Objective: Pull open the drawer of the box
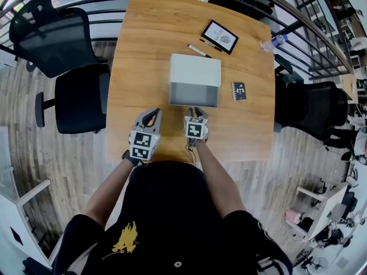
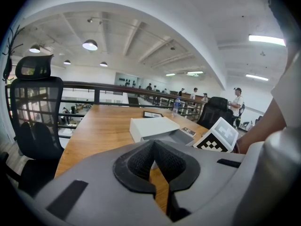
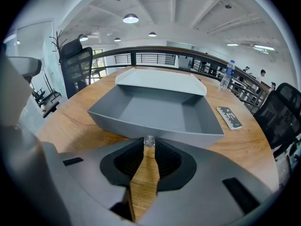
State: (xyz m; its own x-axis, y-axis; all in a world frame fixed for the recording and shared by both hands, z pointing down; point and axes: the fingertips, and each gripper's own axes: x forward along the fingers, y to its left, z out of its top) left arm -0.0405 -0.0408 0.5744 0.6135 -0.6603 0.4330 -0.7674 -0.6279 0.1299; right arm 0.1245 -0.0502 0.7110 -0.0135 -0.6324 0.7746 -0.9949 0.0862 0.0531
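A white box (image 1: 195,69) sits mid-table, and its grey drawer (image 1: 194,94) stands pulled out toward me, empty inside. In the right gripper view the drawer (image 3: 155,112) fills the middle, with a small clear knob (image 3: 149,141) on its front wall. My right gripper (image 3: 149,147) is shut on that knob, pads pinching it from both sides; in the head view the right gripper (image 1: 195,110) touches the drawer's front. My left gripper (image 1: 152,114) rests to the left of the drawer, apart from it, shut on nothing. From the left gripper view (image 2: 153,147) the box (image 2: 153,126) lies ahead.
On the wooden table (image 1: 143,50) behind the box lie a framed tablet (image 1: 219,36) and a pen (image 1: 198,50); a dark card (image 1: 239,90) lies to its right. A water bottle (image 1: 273,42) stands at the far right corner. Black chairs (image 1: 80,96) stand left, and a railing runs behind.
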